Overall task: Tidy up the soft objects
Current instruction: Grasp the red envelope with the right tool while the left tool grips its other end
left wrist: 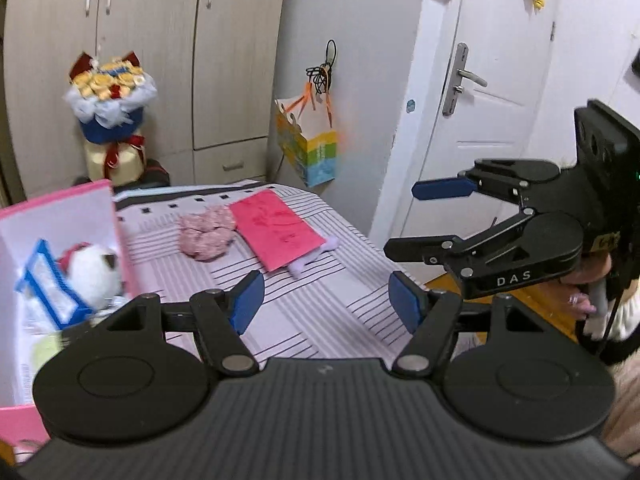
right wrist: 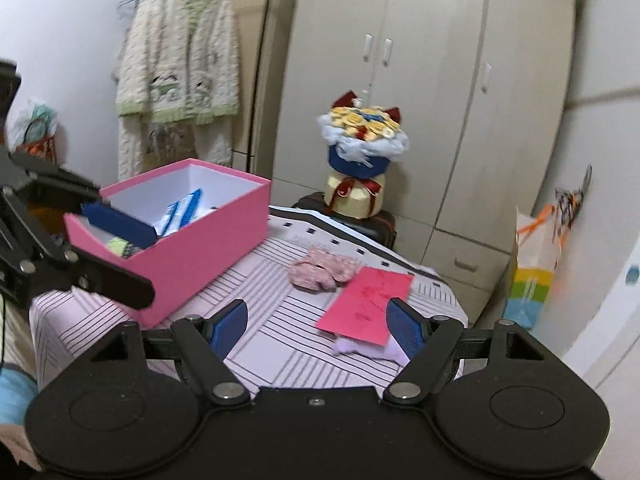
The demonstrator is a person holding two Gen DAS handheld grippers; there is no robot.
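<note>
Above the striped worktop [left wrist: 304, 320] we hold the left gripper [left wrist: 324, 304] with its jaws spread wide and nothing between the blue pads [left wrist: 248, 300]. The right gripper [right wrist: 316, 326] hangs likewise, jaws wide apart and empty, level over the worktop's near edge. In the left wrist view the right gripper comes in from the right side, turned sideways, its two fingers pointing left over the worktop's edge.

The pink fluffy bundle [left wrist: 206, 236] lies mid-worktop, touching the red envelope [left wrist: 276, 234] beside it. A lilac soft piece [right wrist: 372, 350] pokes out from under the envelope's near end. The pink box [right wrist: 188, 252] stands open at the worktop's left; inside we see a white plush toy [left wrist: 94, 270] and a blue-edged packet [left wrist: 50, 284]. Well beyond, a bouquet [right wrist: 362, 136] stands before the wardrobe [right wrist: 440, 80].
</note>
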